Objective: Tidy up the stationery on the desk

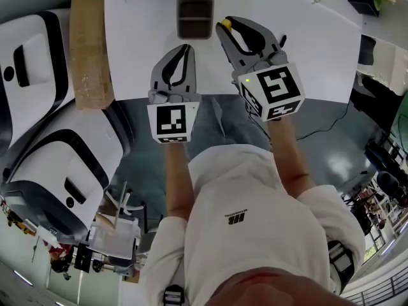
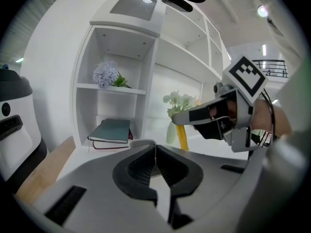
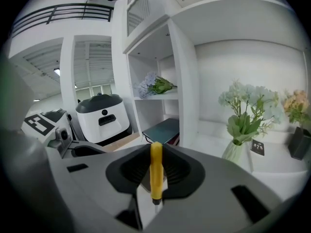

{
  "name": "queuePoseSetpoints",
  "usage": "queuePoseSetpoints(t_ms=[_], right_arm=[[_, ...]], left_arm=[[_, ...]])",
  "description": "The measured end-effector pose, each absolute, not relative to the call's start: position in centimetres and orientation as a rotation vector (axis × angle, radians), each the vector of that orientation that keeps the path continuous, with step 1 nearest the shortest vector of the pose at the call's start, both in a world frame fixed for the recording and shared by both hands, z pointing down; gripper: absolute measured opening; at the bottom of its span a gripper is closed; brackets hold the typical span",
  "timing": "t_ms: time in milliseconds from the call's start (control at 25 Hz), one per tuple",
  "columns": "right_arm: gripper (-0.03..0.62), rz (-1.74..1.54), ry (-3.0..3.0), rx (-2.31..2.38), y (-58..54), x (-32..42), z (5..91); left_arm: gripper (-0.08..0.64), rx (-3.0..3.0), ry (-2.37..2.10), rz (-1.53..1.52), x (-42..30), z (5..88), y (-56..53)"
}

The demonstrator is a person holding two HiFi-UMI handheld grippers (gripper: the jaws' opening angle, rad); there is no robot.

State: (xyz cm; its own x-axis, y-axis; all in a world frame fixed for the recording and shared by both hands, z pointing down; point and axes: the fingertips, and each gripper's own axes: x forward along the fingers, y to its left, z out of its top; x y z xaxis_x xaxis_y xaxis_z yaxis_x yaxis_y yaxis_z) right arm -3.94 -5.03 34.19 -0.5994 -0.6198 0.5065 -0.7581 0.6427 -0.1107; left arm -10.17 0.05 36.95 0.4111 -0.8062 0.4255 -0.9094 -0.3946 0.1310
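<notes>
Yellow slender pen (image 3: 156,171): pinched between the fingers of the right gripper (image 1: 223,30). In the right gripper view its long axis runs straight up and down the frame, crosswise to the fingers. The rounded end points to the top of the frame and the small dark tip points to the bottom. In the left gripper view the pen hangs nearly upright below the right gripper's fingertips, right of centre. In the head view only its yellow end shows, upper middle of the frame, above the white table (image 1: 140,43) and just beside the lower right corner of the dark rectangular open-topped container (image 1: 195,18).

Left gripper (image 1: 185,48): fingers pressed together, nothing between them. It sits left of the right gripper, near the frame centre, below the container.

Brown flat board (image 1: 89,50): lies at the upper left of the head view, along the table's left edge.
</notes>
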Motion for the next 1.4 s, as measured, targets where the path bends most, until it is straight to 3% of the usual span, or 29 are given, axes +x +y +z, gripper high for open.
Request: queuePoseSetpoints(t_ms=[440, 1400], right_arm=[[0.055, 0.432, -2.549, 1.121, -6.9, -6.9, 32.6], [0.075, 0.427, -2.469, 1.042, -7.3, -9.7, 39.0]], left_arm=[[0.000, 2.320, -1.497, 0.406, -11.5, 36.5, -0.7], [0.000, 2.316, -1.467, 0.408, -12.1, 37.9, -1.9]])
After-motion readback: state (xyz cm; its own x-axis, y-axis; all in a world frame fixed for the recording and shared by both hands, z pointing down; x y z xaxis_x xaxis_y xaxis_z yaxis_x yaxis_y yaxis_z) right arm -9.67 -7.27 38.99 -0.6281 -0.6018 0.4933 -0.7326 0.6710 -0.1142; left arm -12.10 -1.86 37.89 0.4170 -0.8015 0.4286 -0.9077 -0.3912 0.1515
